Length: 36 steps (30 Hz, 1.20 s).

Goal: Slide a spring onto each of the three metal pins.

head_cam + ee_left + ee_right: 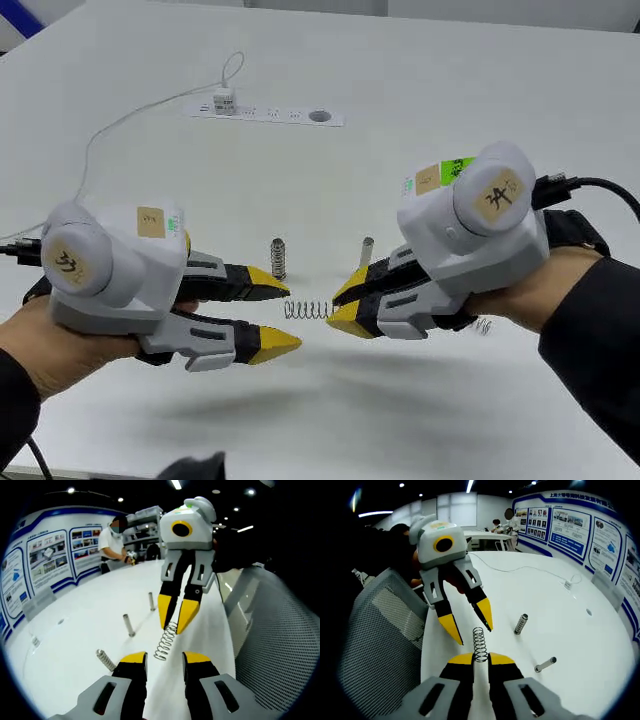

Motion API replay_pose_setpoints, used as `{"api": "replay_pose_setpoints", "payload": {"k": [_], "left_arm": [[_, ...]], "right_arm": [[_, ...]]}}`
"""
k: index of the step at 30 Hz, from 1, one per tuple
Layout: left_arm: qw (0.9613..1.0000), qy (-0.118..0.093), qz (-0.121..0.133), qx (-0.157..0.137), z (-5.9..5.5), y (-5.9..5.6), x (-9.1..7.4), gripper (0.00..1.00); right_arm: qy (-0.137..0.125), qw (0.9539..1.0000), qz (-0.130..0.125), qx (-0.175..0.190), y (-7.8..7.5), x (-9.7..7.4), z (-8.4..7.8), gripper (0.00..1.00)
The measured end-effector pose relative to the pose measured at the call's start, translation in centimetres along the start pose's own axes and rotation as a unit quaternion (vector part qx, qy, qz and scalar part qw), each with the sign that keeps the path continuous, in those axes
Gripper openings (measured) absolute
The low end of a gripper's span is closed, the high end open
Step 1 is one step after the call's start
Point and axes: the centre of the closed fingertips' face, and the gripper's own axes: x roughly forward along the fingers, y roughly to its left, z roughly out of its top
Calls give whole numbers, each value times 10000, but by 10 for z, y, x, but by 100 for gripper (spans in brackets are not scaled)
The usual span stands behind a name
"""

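Note:
My right gripper (348, 303) is shut on one end of a loose spring (307, 309), which sticks out level toward my left gripper (278, 313). The left one is open, its yellow tips above and below the spring's free end without touching. In the right gripper view the spring (480, 645) rises from my shut jaws toward the open left gripper (465, 620). Behind them, a pin wearing a spring (278, 258) and a bare pin (366, 252) stand on the white table. The left gripper view shows two bare pins (129, 625) (151, 601) and the sprung pin (105, 659).
Another loose spring (484, 325) lies on the table behind my right gripper. A white power strip (270, 113) with a plugged charger (224, 100) and cable sits at the far side. A mesh chair (280, 645) stands by the near table edge. A person (112, 545) stands far off.

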Motion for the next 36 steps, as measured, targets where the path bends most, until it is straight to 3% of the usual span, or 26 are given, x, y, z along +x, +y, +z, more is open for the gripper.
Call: {"api": "replay_pose_setpoints", "payload": {"k": [8, 21, 36], "left_arm": [[9998, -5, 48, 183, 0, 0, 0, 13], [9999, 5, 22, 128, 0, -4, 1, 12], [9998, -97, -18, 144, 6, -8, 3, 11]], "right_arm": [[7, 9999, 96, -57, 6, 0, 3, 11], [-223, 9994, 78, -257, 12, -7, 28, 11], [-517, 9976, 87, -446, 18, -1, 50, 12]]}}
